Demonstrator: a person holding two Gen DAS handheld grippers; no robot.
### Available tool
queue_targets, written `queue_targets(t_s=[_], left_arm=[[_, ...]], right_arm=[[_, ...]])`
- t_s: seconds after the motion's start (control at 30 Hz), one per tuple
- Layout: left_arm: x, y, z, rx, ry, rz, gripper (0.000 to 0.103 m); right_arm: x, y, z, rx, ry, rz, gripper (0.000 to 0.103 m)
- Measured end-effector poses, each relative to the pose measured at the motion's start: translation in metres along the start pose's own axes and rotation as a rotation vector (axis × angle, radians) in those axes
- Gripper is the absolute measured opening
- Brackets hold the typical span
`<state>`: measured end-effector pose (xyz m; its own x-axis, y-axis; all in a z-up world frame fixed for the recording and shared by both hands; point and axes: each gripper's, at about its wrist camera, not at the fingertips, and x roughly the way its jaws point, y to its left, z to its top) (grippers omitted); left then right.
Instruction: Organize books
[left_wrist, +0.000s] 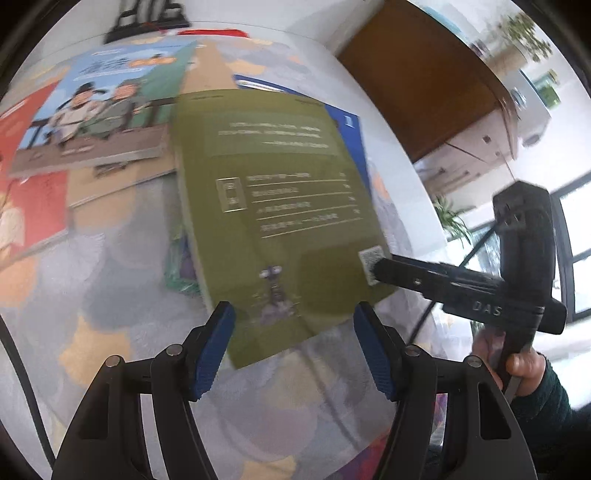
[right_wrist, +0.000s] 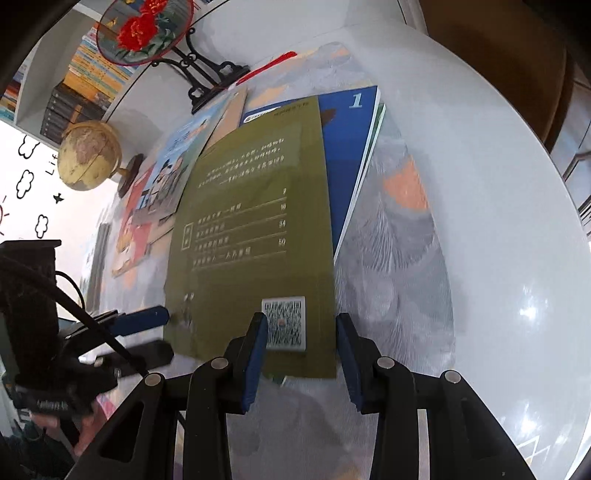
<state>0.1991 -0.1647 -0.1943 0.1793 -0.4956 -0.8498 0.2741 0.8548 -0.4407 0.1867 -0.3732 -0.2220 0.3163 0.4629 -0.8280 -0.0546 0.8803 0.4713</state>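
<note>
Nearest our lenses, both grippers stand over the near edge of an olive-green paperback book (right_wrist: 255, 229) lying back cover up on the round white table (right_wrist: 480, 221). We note pale printed lines and a white QR label (right_wrist: 283, 323) on its cover. It rests on a blue book marked "1" (right_wrist: 351, 147), which shows past its far and right edges. Left of the olive book lies a cartoon-covered book (left_wrist: 107, 107) on a red one (left_wrist: 33, 192).

Our left gripper (left_wrist: 293, 345) stands half open, pads clear of the cover. Our right gripper (right_wrist: 301, 356) is narrower; its pads straddle the olive book's near right corner, and we cannot tell whether they touch it.
</note>
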Motion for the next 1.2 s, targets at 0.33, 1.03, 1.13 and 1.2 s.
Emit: queue_targets(t_s=[0.33, 1.03, 1.13, 1.2], left_arm=[[0.001, 0.014, -0.01, -0.038, 0.011, 0.0, 0.064], [-0.057, 0.086, -0.043, -0.234, -0.119, -0.132, 0.064], [-0.065, 0.102, -0.061, -0.285, -0.135, -0.137, 0.064], [-0.071, 0.112, -0.076, -0.313, -0.145, -0.12, 0.064]], right_arm=[[-0.015, 0.001, 0.002, 0.052, -0.016, 0.079, 0.038], [-0.03, 0.145, 0.043, -0.147, -0.056, 0.543, 0.04], [-0.022, 0.173, 0.05, -0.171, -0.044, 0.62, 0.04], [-0.01, 0.194, 0.053, -0.175, -0.013, 0.652, 0.042]])
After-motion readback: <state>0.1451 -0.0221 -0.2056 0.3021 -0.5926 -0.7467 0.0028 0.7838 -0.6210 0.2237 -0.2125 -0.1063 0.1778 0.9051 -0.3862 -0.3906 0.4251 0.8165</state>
